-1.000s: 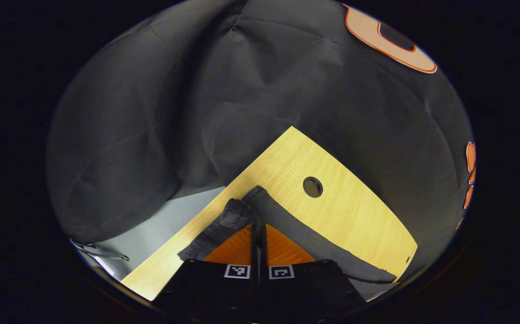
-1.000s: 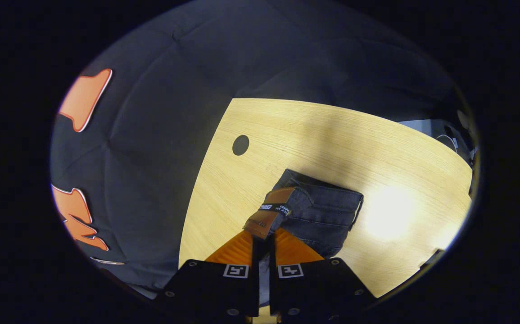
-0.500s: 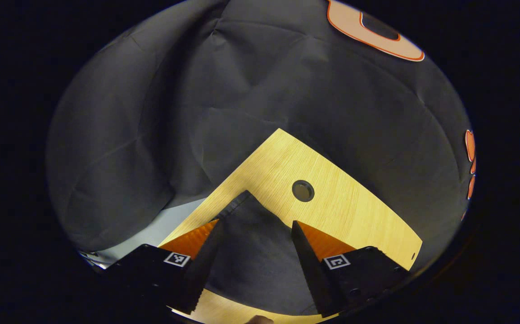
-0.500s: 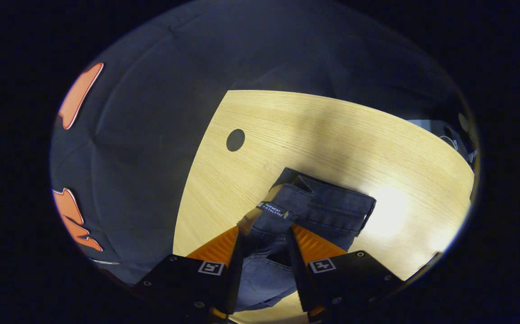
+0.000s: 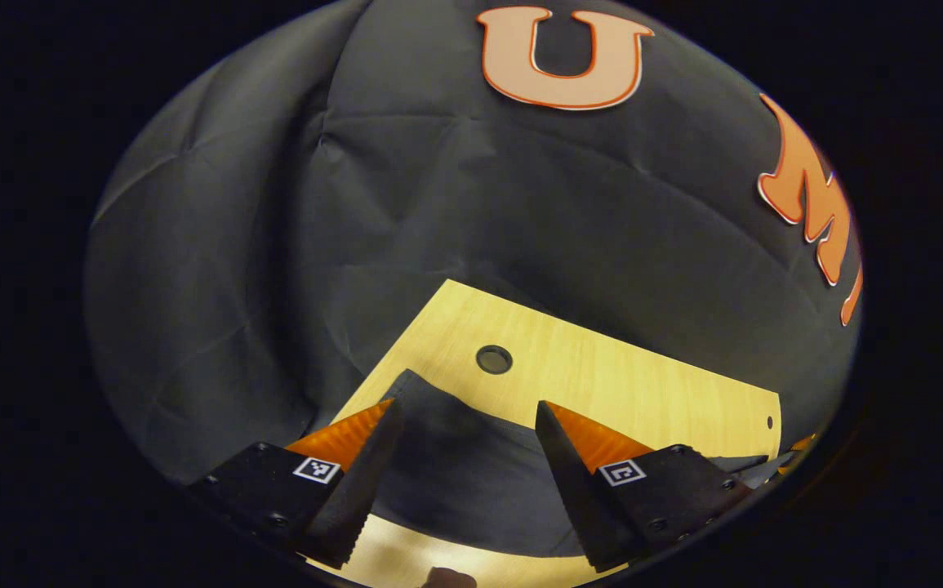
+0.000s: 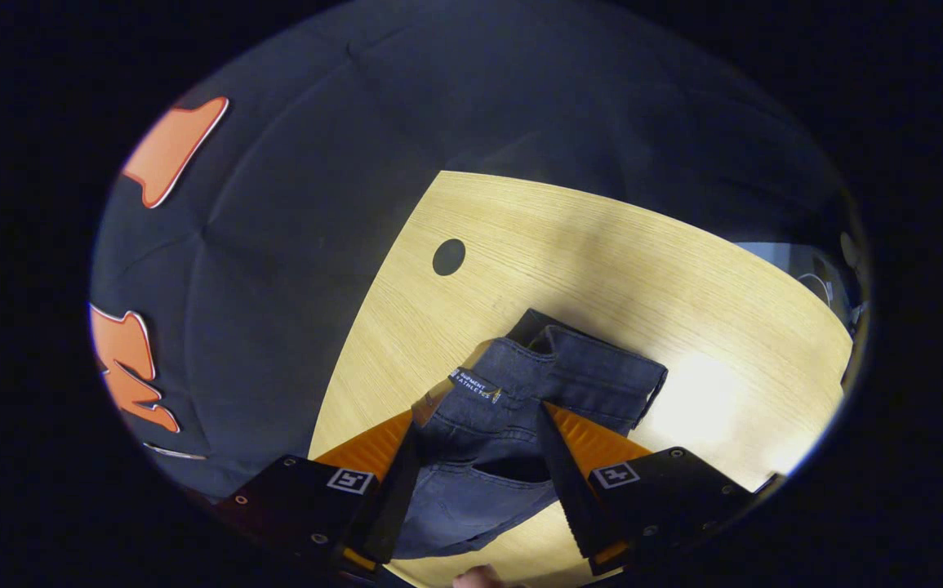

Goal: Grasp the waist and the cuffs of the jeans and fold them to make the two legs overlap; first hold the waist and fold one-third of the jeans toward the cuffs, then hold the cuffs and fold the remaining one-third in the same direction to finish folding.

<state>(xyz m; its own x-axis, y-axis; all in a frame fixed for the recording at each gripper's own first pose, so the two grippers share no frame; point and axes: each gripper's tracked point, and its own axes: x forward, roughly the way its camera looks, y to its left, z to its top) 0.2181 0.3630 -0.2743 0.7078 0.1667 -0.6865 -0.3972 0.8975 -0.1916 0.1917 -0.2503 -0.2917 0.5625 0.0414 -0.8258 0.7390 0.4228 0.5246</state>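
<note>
Nearest in the left gripper view, the left gripper stands with its fingers spread wide, nothing between them but air; a second ago they were pinched on a dark hem of the jeans, half a second ago they had parted, and now they are as wide and a little drawn back; the cloth lies flat on the table under and just beyond the tips, its corner pointing toward the round hole; behind the table is the booth wall.

In the right gripper view, the right gripper is likewise open, its fingers to either side of the jeans and holding nothing; a second ago it was clamped on the waist with the leather patch turned up; the waist is now dropped and lies on the table, the small label just past the left fingertip, a pocket seam nearer; beyond it the bare wood, the hole, then the wall.

My reading: both tongs let go together, so a fold has just been laid down; the jeans rest as a compact stack near the table's corner. Which fold this was I cannot tell for certain from these views; if it was the waist third, the cuffs come next; the stack looks settled enough to stay put while the grippers move off.
</note>
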